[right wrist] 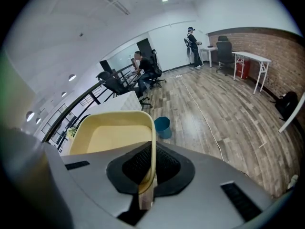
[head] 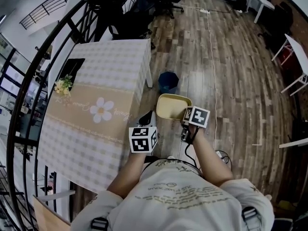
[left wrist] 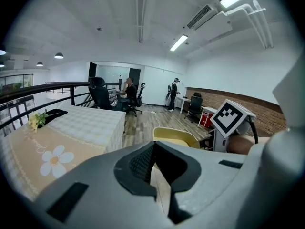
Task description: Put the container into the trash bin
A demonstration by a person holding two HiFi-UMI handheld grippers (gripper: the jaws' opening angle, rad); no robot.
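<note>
A shallow pale yellow container [head: 172, 106] is held above the wood floor, and my right gripper [head: 185, 121] is shut on its near right rim. In the right gripper view the container's [right wrist: 112, 137] thin wall stands pinched between the right gripper's [right wrist: 151, 162] dark pads. A small blue trash bin [head: 168, 81] stands on the floor just beyond the container, by the table's corner; the right gripper view shows the bin [right wrist: 162, 126] too. My left gripper [head: 146, 118] hangs left of the container with its jaws together and nothing between them. In its own view the left gripper [left wrist: 153, 146] looks past the container [left wrist: 174, 136].
A table with a checked cloth and a daisy print [head: 96, 105] fills the left, with a small flower bunch [head: 62, 85] on it. A black railing [head: 53, 42] curves behind it. A white cable [head: 211, 57] runs across the floor. Office chairs and white desks stand far off.
</note>
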